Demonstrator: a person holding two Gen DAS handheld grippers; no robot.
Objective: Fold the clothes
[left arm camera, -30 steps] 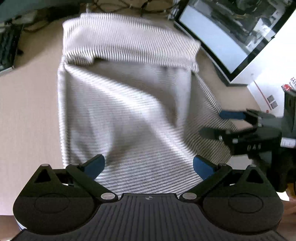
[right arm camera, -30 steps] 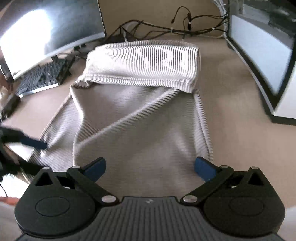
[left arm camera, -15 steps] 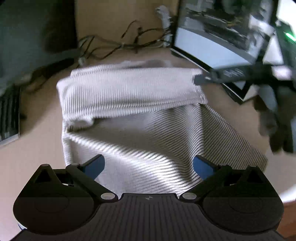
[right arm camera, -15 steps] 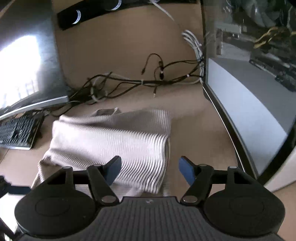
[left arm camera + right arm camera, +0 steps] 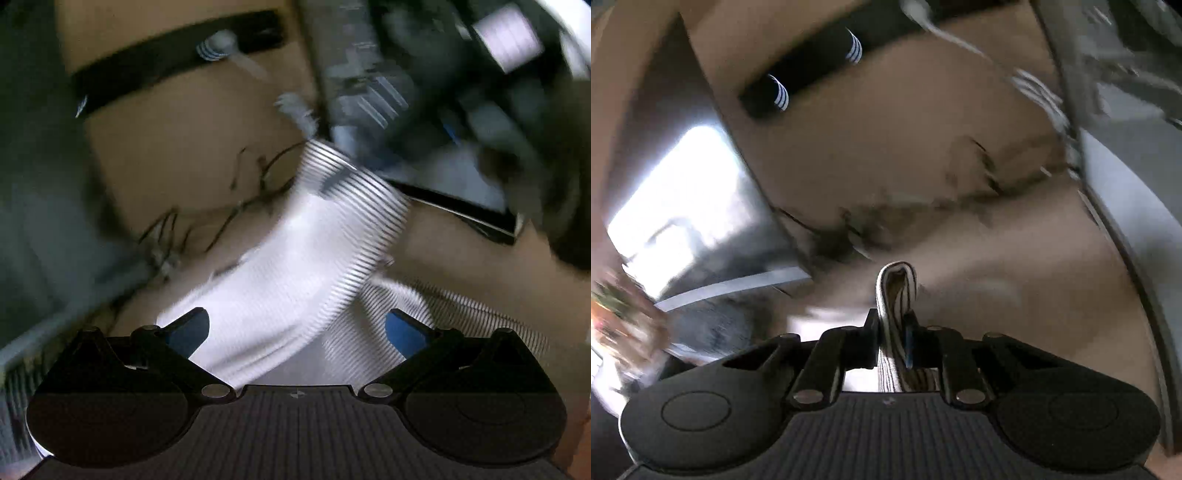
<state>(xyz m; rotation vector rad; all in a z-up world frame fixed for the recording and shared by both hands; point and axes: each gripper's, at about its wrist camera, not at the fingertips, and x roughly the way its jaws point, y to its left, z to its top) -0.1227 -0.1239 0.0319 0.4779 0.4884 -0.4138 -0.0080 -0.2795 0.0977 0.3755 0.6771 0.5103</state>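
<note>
The striped grey-and-white garment [image 5: 295,280] lies on the tan desk, its far folded edge lifted up toward the right. My left gripper [image 5: 297,328] is open just above its near part, holding nothing. In the right wrist view my right gripper [image 5: 892,332] is shut on a fold of the striped garment [image 5: 895,284], which sticks up between the fingers. In the left wrist view the right gripper [image 5: 332,177] appears blurred at the raised corner of the cloth.
A monitor [image 5: 461,184] stands on the right and another monitor [image 5: 683,210] on the left. Tangled cables [image 5: 221,218] lie along the desk's back. A black bar [image 5: 805,74] is on the wall behind. The views are motion-blurred.
My right gripper has closed on the folded far edge of the garment and lifted it. My left gripper stayed open and tilted upward over the near part.
</note>
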